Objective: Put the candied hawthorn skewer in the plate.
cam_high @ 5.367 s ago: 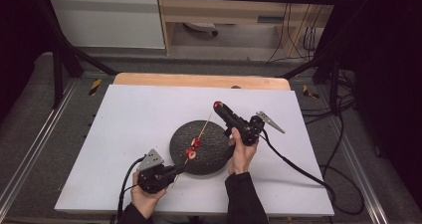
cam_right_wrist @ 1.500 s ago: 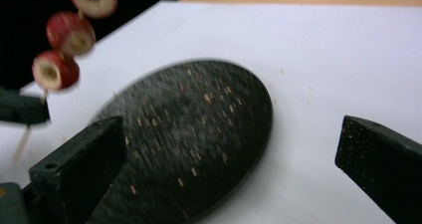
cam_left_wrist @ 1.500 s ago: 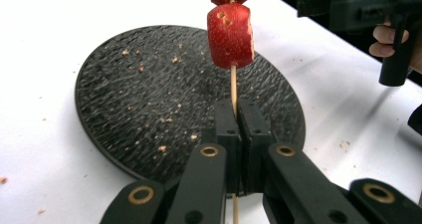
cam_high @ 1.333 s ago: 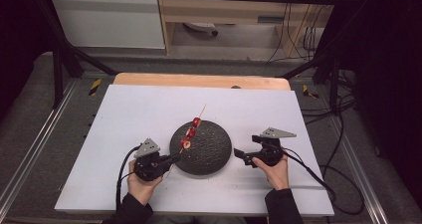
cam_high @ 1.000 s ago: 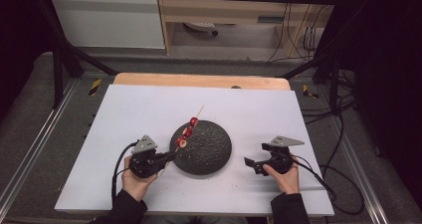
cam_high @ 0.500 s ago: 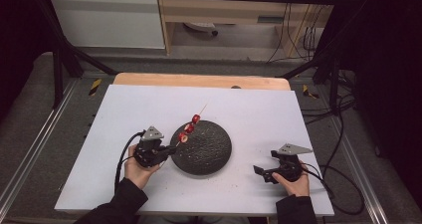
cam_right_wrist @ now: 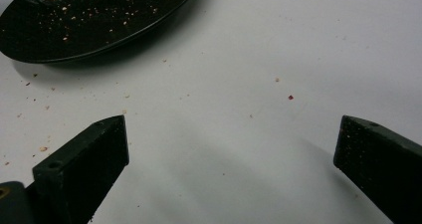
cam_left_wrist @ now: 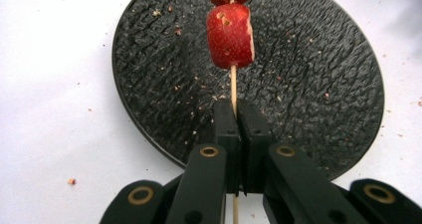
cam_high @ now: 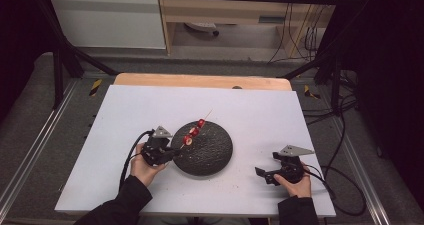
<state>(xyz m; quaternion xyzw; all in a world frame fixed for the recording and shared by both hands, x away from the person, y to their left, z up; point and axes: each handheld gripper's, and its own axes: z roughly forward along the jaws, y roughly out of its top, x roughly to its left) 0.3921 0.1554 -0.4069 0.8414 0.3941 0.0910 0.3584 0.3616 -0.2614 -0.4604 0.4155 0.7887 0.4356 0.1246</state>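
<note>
A thin wooden skewer (cam_left_wrist: 233,87) with red fruit pieces (cam_left_wrist: 230,36) threaded on it juts over a round black plate (cam_high: 210,152). My left gripper (cam_high: 171,152) sits at the plate's left edge, shut on the skewer's bare lower end; in the left gripper view the jaws pinch the stick (cam_left_wrist: 237,119) between them. In the high view the fruit pieces (cam_high: 192,133) hang above the plate's left part. My right gripper (cam_high: 260,174) rests low on the white table, right of the plate, open with nothing between its jaws (cam_right_wrist: 229,149).
The plate (cam_right_wrist: 89,15) carries crumbs, and small crumbs dot the white tabletop (cam_high: 250,115) around it. A wooden strip (cam_high: 200,81) borders the table's far edge. Cables trail from both grippers; more cables (cam_high: 325,110) hang off the right side.
The left gripper has carried the skewer up and right along the plate's left edge. The right gripper has withdrawn from the plate to the lower right of the table.
</note>
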